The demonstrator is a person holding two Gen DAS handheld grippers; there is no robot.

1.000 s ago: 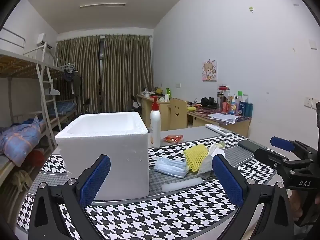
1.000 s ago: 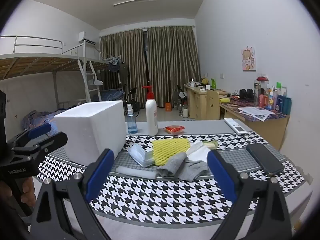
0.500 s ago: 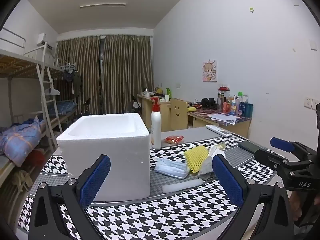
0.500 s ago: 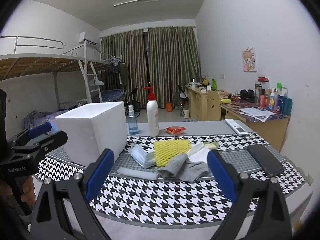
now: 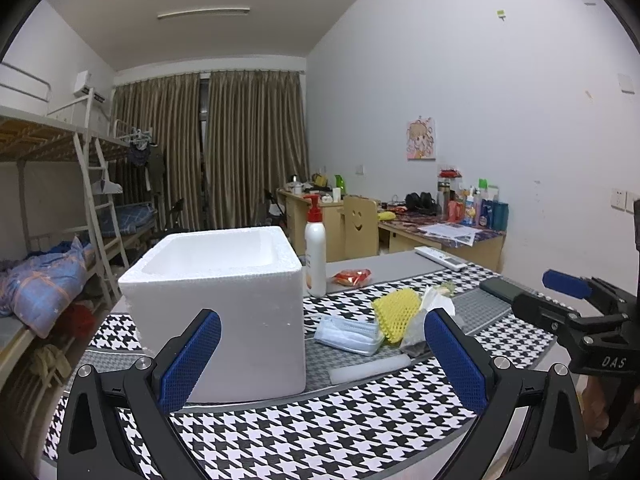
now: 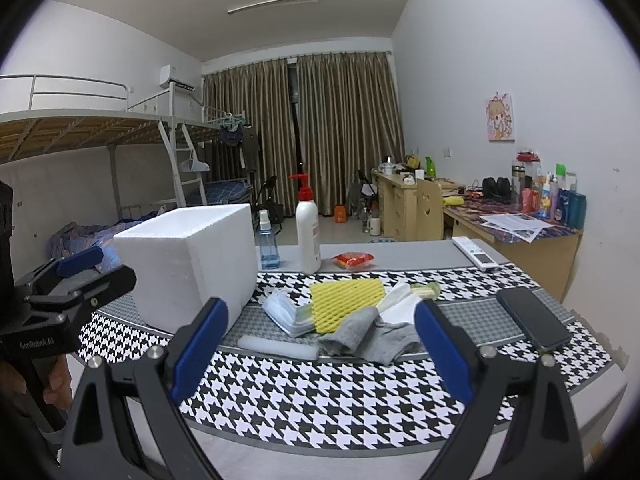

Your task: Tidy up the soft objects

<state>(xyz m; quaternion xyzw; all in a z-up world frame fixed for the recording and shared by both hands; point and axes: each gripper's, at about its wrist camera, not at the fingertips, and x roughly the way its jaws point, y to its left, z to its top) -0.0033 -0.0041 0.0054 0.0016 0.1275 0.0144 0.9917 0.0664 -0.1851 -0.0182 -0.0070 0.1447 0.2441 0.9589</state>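
A white foam box (image 5: 224, 292) (image 6: 192, 264) stands open-topped on the left of the houndstooth table. To its right lies a pile of soft things: a pack of face masks (image 5: 348, 334) (image 6: 286, 312), a yellow foam net (image 5: 398, 312) (image 6: 346, 298), grey socks (image 6: 368, 338), white tissue (image 6: 400, 300) and a white foam roll (image 5: 370, 370) (image 6: 278, 348). My left gripper (image 5: 322, 358) hovers open in front of the box, holding nothing. Facing the pile, my right gripper (image 6: 320, 350) is open and holds nothing too.
A pump bottle (image 6: 307, 236), a blue spray bottle (image 6: 267, 246), a red snack pack (image 6: 354, 260) and a remote (image 6: 476, 254) sit at the table's far side. A dark phone (image 6: 534, 322) lies at the right. Desks and a bunk bed stand behind.
Both views have shifted only slightly; the box and pile sit a touch further right in the left wrist view. Nothing was grasped or moved.
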